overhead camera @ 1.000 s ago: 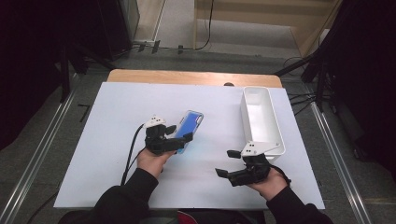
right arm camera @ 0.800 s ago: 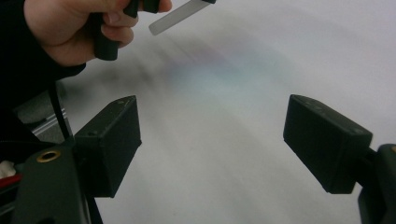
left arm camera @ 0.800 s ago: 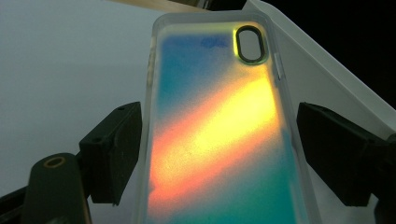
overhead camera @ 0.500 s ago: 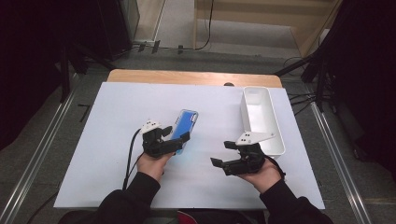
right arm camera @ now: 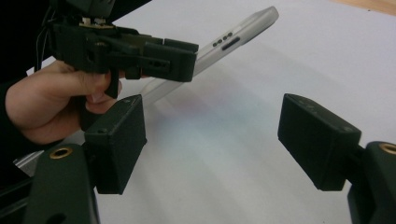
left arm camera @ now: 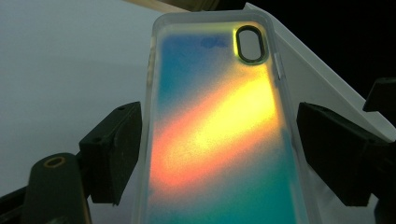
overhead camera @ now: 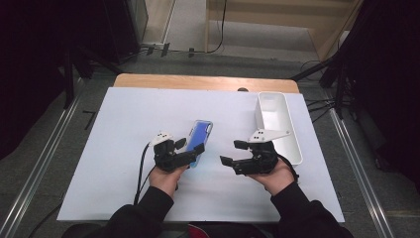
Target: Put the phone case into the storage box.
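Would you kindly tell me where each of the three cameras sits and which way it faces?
High view: above the person's side, looking forward and down on the table; forearms, both hands, left gripper, right gripper, white bin.
Left gripper view: rides the left gripper, looking along its fingers flanking the phone case.
Right gripper view: rides the right gripper, whose jaws just closed somewhat on nothing, facing the left hand.
Shared: all show the phone case.

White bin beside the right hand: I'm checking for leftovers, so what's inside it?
The white bin looks empty in the high view; the floor behind its near wall is hidden.
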{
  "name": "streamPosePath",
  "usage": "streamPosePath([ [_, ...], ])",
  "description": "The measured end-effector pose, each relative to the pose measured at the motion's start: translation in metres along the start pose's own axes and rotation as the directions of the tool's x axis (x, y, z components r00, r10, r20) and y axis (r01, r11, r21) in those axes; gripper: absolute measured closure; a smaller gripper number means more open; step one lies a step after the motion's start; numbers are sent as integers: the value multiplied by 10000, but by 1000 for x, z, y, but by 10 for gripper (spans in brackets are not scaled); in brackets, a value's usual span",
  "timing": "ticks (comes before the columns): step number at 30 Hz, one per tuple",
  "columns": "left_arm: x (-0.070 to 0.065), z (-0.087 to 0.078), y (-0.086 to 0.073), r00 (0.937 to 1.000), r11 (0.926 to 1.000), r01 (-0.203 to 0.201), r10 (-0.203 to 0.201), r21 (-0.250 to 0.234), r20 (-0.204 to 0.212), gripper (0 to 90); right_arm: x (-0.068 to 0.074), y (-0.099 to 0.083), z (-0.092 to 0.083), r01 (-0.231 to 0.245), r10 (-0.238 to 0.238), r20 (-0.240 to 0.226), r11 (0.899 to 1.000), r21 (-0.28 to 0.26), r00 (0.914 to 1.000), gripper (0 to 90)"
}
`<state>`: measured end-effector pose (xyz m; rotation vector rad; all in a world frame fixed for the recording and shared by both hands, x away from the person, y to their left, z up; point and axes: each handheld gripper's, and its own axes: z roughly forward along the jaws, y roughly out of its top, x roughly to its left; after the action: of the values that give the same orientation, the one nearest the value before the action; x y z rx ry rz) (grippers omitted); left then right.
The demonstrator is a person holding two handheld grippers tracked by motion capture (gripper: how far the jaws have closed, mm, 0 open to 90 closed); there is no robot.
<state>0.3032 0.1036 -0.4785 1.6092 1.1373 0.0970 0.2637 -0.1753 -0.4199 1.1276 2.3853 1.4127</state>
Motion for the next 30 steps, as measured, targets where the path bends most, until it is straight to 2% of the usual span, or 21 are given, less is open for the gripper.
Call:
streamPosePath([
  [3,0,1,-2,10000,10000,59,-59,59,9,167,-1,4,1,41,-41,69,10000,42,10000,222],
  [5,0,2,-4,9996,9996,264,-265,61,74,167,-1,8,1,71,-73,176,9999,135,9998,222],
  [8,0,4,-5,9997,9996,231,-233,152,121,167,-3,13,1,-79,77,168,9999,129,9998,222],
  [12,-1,5,-5,9997,9997,187,-190,159,181,167,-4,21,0,-41,40,204,10000,55,9998,222],
  [15,0,5,-6,9995,9996,239,-242,177,190,167,-5,28,0,-214,214,190,9998,-27,9996,222],
  [20,-2,4,-6,9999,10000,43,-44,70,108,167,-8,35,1,-517,517,196,9987,-29,9985,222],
  [22,-3,4,-6,10000,10000,-7,7,18,86,167,-10,38,2,-775,773,163,9970,78,9969,222],
  [25,-4,4,-6,10000,10000,-70,71,-50,66,167,-13,43,2,-914,905,336,9954,280,9953,222],
  [30,-6,4,-7,9997,9996,-264,264,-92,-6,167,-18,50,4,-1212,1200,387,9922,292,9920,229],
])
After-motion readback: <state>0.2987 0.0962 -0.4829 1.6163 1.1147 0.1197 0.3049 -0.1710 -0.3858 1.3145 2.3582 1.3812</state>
